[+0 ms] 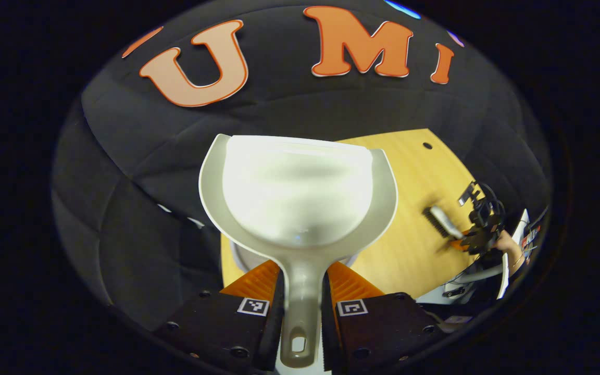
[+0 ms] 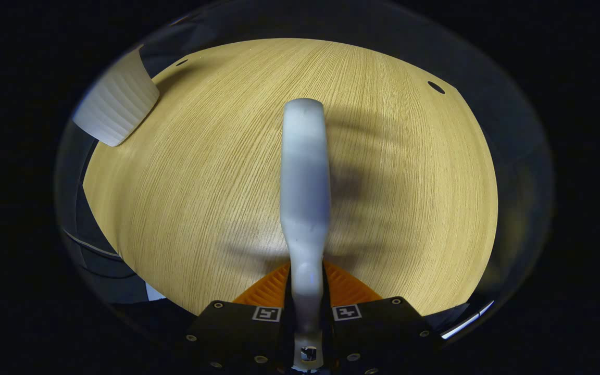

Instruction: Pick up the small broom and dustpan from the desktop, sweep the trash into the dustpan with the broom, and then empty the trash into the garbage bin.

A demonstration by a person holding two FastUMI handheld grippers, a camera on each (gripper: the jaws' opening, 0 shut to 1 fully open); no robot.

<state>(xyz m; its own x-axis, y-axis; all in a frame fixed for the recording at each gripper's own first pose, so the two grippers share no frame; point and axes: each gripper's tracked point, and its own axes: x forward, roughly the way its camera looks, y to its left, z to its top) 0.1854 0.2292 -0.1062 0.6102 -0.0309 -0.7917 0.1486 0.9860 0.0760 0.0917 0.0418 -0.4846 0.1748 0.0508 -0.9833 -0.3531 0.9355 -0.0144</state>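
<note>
The dustpan [image 1: 298, 198] is held at centre frame of the left gripper view, its handle clamped between the fingers of the left gripper [image 1: 301, 299] low in the frame; its scoop looks bare of trash. It is judged light, stiff and smooth-sided — a grip close to the scoop should limit twisting. Beneath it a pale rim, probably the bin [image 1: 240, 258], is glimpsed at the desk [image 1: 409, 172] edge. In the right gripper view the broom [image 2: 305, 172] runs up the centre, its handle pinched by the right gripper [image 2: 306, 291]; the bristles cannot be made out there. At upper left a white ribbed object [image 2: 117, 104] is seen — possibly the bin. The broom is judged light, with soft bristles.
</note>
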